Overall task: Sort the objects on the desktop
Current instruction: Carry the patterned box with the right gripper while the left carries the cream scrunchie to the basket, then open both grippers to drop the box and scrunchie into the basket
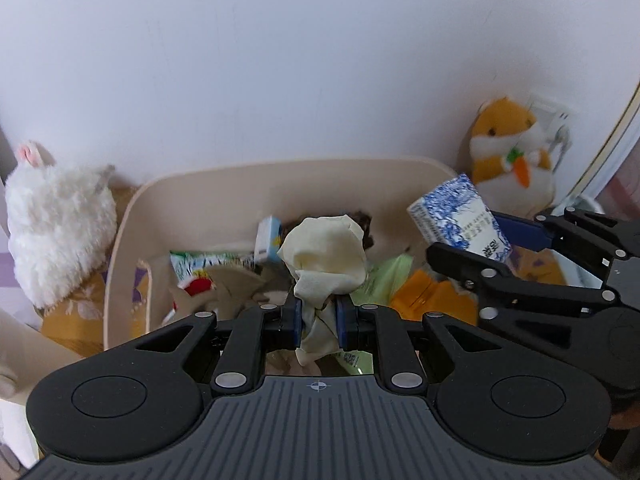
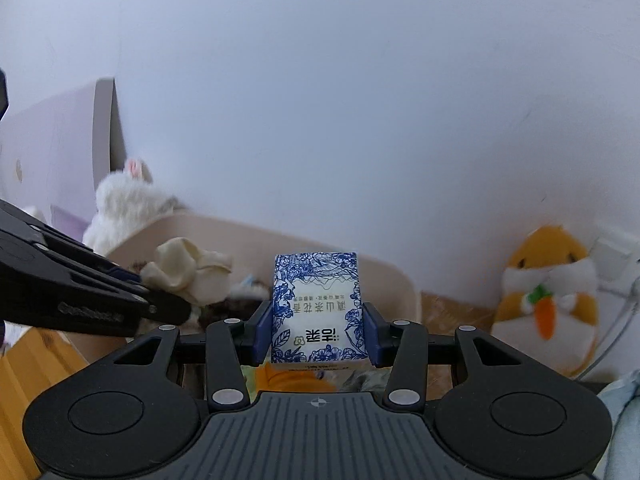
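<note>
My left gripper (image 1: 318, 322) is shut on a crumpled cream cloth (image 1: 324, 260) and holds it above a beige bin (image 1: 248, 184). My right gripper (image 2: 316, 334) is shut on a blue-and-white patterned tissue pack (image 2: 316, 304), held over the bin's right part. The pack also shows in the left wrist view (image 1: 460, 218), with the right gripper's fingers (image 1: 464, 262) around it. The cloth shows at the left of the right wrist view (image 2: 186, 270), at the tip of the left gripper's black fingers (image 2: 160, 306). The bin (image 2: 248, 236) holds several wrappers and small packs.
A white plush rabbit (image 1: 56, 224) sits left of the bin, an orange hamster plush (image 1: 510, 148) with a carrot at the right by the wall. An orange packet (image 1: 424, 300) and a green wrapper (image 1: 384, 280) lie in the bin. The white wall stands close behind.
</note>
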Demonstrator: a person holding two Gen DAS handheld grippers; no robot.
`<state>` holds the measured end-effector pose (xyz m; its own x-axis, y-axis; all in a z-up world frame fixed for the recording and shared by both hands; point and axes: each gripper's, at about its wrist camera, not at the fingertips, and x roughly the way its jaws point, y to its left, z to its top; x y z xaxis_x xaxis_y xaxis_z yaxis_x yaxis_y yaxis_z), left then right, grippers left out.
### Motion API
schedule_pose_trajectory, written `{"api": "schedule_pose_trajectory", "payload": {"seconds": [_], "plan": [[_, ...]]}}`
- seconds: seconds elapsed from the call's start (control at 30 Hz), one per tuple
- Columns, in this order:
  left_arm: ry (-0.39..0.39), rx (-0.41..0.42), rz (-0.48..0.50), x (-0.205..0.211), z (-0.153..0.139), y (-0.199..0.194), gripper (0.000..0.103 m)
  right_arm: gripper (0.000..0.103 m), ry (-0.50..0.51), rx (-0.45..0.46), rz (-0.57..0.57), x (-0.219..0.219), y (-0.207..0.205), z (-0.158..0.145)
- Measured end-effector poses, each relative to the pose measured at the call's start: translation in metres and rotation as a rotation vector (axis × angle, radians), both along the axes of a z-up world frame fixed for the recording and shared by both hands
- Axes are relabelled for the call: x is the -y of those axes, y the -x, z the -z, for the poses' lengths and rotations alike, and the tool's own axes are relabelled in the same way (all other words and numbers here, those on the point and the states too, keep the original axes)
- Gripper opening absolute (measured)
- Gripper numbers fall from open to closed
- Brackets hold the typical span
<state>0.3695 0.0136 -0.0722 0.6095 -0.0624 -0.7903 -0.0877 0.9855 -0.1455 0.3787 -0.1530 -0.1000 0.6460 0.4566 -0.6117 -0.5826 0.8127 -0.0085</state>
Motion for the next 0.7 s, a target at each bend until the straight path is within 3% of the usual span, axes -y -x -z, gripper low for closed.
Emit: {"api": "schedule_pose_trajectory", "payload": {"seconds": [0.23, 0.3, 0.43, 0.57, 0.7], "plan": [[-0.041, -0.033, 0.005, 0.002, 0.014, -0.002, 0.018, 0.043, 0.038, -0.053, -0.009, -0.011, -0.004, 0.025], [-0.035, -0.038, -0.013, 0.001, 0.014, 0.0, 0.041, 0.044, 0.034, -0.07, -0.004, -0.011, -0.003, 0.027], [0.007, -0.073, -0.096, -0.011, 0.018, 0.001, 0.07, 0.062, 0.02, -0.059, 0.0, -0.003, 0.0, 0.024], [0.074, -0.07, -0.132, -0.02, 0.016, 0.008, 0.071, 0.076, 0.023, -0.022, -0.006, 0.009, 0.009, 0.017], [0.038, -0.038, -0.14, -0.021, 0.007, 0.019, 0.072, 0.086, 0.017, 0.013, -0.004, 0.027, 0.024, 0.01]]}}
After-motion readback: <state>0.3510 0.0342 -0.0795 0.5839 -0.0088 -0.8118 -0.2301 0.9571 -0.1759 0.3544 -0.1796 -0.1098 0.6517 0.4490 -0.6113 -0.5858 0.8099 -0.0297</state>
